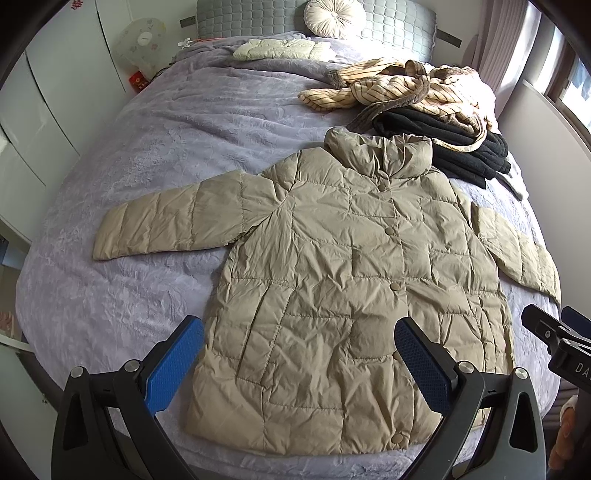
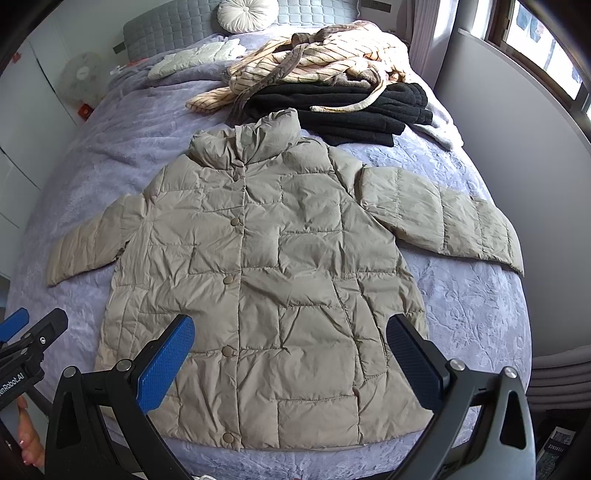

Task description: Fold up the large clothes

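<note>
Khaki quilted down jacket with a stand-up collar and a row of round snap buttons lies flat and face up on the lavender textured bedspread, buttoned shut, its two sleeves spread out to either side and its hem toward the near edge of the bed. The left gripper, black-framed with blue ribbed pads, hangs released above the lower part of the jacket, jaws wide apart and holding nothing; its left pad sits over the bedspread just beside the jacket's side seam, its right pad over the button placket near the hem. The right gripper is likewise spread open and empty over the hem region, one pad above the front panel near the buttons, the other at the jacket's opposite side edge. Neither touches the fabric as far as can be seen. Beyond the collar, a folded black fleece garment lies on the bedspread with a cream striped robe heaped on top of it. At the head of the bed a round white pleated cushion rests against a grey quilted headboard, and a pale folded quilted garment lies nearby.
</note>
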The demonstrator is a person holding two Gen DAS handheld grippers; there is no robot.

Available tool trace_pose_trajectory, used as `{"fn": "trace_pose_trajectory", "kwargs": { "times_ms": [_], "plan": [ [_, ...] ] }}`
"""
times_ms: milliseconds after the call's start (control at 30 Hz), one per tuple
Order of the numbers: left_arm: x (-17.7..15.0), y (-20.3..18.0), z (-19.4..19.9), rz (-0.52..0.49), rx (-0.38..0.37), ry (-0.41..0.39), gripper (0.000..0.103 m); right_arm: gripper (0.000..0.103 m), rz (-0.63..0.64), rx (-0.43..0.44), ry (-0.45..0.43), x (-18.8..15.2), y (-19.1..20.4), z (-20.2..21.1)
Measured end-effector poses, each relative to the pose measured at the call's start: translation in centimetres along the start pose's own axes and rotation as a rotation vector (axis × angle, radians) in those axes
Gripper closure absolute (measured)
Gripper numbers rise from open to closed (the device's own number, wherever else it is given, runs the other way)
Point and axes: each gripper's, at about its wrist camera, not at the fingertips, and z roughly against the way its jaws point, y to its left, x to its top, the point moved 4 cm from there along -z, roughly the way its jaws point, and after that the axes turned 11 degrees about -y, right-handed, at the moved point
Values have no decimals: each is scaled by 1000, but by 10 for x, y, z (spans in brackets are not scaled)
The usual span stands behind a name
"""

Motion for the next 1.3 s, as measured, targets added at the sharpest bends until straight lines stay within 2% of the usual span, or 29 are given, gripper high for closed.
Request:
{"fn": "trace_pose_trajectory", "kwargs": {
  "times_ms": [733, 967, 1167, 1300],
  "plan": [
    [0, -1, 0, 2, -1, 3, 0, 0, -2, 0, 8, 1, 0, -2],
    [-8, 7, -12, 10, -12, 25, 0, 0, -20, 29, 66, -9, 15, -13],
    [-10, 48, -49, 108, -82, 62, 0, 0, 2, 75, 139, -10, 45, -37],
    [-12, 97, -91, 196, -60, 67, 0, 0, 39, 128, 156, -10, 76, -54]
  ]
}}
